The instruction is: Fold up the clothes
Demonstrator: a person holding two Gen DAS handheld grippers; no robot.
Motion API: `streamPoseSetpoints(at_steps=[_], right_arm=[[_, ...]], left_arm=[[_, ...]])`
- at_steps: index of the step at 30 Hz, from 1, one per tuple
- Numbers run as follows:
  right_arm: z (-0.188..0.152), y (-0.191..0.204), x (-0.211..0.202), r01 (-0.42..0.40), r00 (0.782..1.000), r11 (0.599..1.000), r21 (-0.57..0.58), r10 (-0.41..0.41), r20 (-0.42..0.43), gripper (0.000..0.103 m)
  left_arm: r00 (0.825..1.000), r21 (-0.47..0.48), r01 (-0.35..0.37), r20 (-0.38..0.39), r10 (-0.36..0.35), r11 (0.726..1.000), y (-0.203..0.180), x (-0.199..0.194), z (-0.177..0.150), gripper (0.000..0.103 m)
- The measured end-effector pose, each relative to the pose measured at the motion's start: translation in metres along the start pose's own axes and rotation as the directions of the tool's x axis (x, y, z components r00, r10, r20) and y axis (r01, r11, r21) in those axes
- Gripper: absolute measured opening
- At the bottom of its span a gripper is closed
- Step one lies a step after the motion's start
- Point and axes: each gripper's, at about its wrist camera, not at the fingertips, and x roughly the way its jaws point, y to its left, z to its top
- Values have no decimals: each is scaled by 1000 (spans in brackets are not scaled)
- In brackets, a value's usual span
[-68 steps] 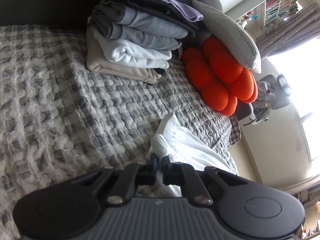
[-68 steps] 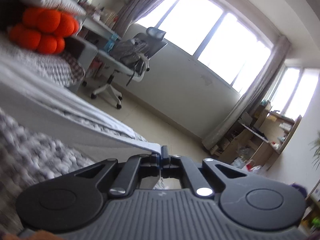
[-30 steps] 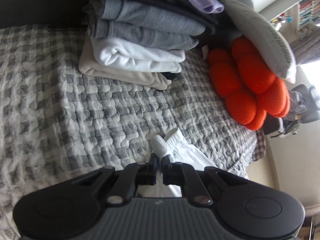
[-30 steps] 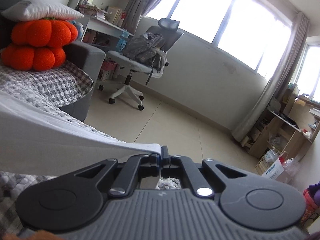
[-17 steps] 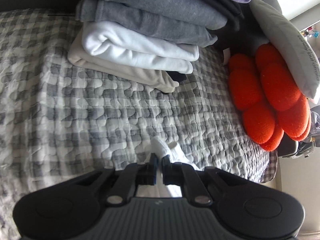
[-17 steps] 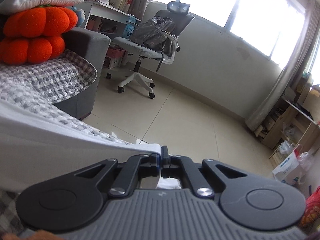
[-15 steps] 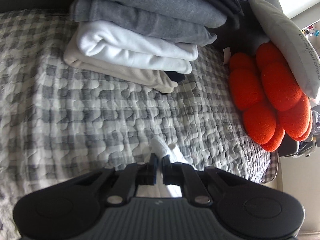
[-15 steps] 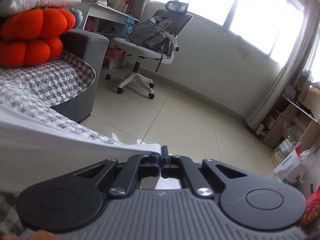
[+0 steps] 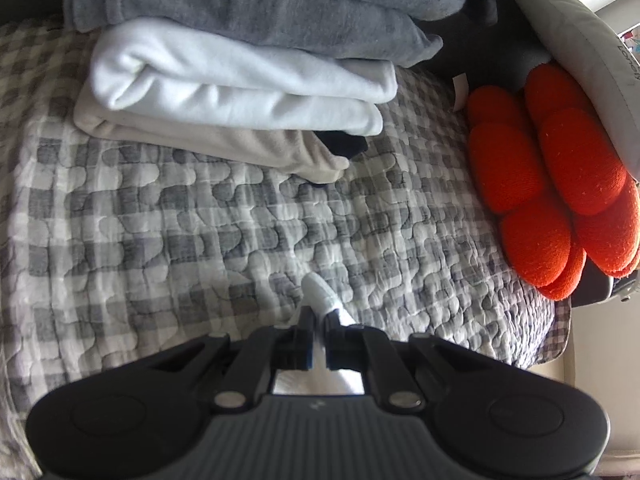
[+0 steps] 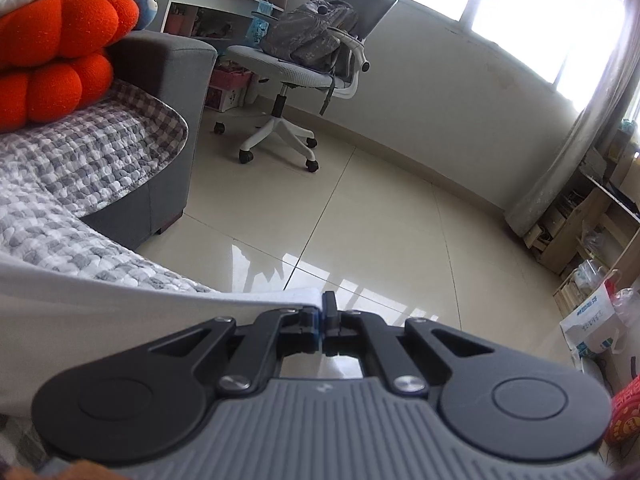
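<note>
- Left wrist view: your left gripper (image 9: 319, 330) is clamped on a bunched white corner of the garment (image 9: 318, 294), which pokes out at 12 o'clock from the tips and runs back under the tool. You hold it low over the quilt (image 9: 168, 216), probably so that you can lay this edge down flat for a fold.
- At 12 o'clock, well beyond the tips, sits the stack (image 9: 240, 76) of folded clothes: beige at the bottom, white above it, grey on top. The bare quilt between you and it looks like your folding space.
- At 2 to 3 o'clock the orange cushion (image 9: 552, 184) lies under a grey pillow (image 9: 580, 48). Both are clear of the garment, but they crowd that side of the quilt, so don't spread the cloth that way.
- Right wrist view: your right gripper (image 10: 322, 312) is shut on the other edge of the garment (image 10: 120, 312), pinching thin cloth at the tips. The sheet stretches away taut towards 9 o'clock, so the two grips seem to keep it spread and off the floor (image 10: 360, 220).
- This hand is out past the sofa (image 10: 160, 140) edge. An office chair (image 10: 304, 60) with a backpack stands at 12 o'clock, well apart, and shelves and bags are at 3 o'clock. Nothing blocks you.
</note>
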Motion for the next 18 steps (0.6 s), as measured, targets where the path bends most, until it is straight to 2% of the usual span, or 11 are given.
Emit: streamPoseSetpoints(at_steps=[4, 10, 18], right_arm=[[2, 2, 7, 3, 1000, 1000, 1, -3, -23, 0], [7, -7, 9, 7, 1000, 998, 67, -5, -23, 0], [16, 2, 24, 36, 998, 998, 54, -34, -49, 0]], left_arm=[[1000, -4, 14, -21, -14, 1000, 2, 10, 5, 5], [999, 7, 46, -16, -46, 999, 1, 11, 6, 5], [998, 8, 53, -18, -53, 999, 0, 24, 9, 6]])
